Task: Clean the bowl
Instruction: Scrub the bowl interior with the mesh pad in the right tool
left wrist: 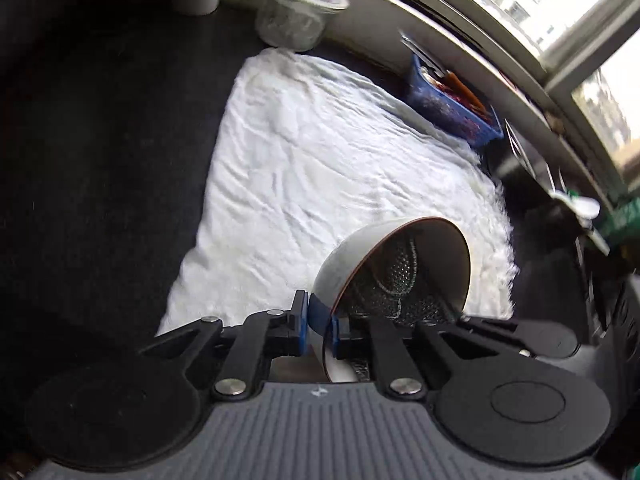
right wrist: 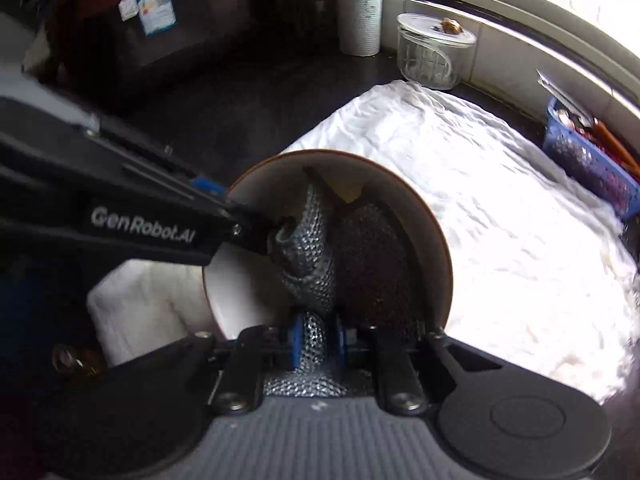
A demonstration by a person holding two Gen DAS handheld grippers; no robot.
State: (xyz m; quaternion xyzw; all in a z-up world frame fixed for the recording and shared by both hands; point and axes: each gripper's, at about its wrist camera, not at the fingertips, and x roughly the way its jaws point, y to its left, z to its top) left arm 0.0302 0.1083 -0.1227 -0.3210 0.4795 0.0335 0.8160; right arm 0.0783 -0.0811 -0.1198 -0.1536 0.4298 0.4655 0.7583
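Clamped across the rim of the bowl (left wrist: 396, 264), the left claw (left wrist: 320, 324) has one blue pad outside the white wall and one inside, holding the bowl tipped on its side just ahead of its fingers, above the white cloth (left wrist: 312, 152). The right claw (right wrist: 316, 338) is pinched on a silvery mesh scrubber (right wrist: 314, 248), which rises straight ahead of its fingertips into the bowl's mouth and touches the inner wall. Across the right-wrist view the left claw comes in from the left and grips the rim beside the scrubber.

The bowl looks ceramic: stiff, fairly heavy, breakable, probably slick if wet. The rim seems the only thin place to grip, so that hold likely needs firm pressure. The limp, rough scrubber is best held bunched at its base.
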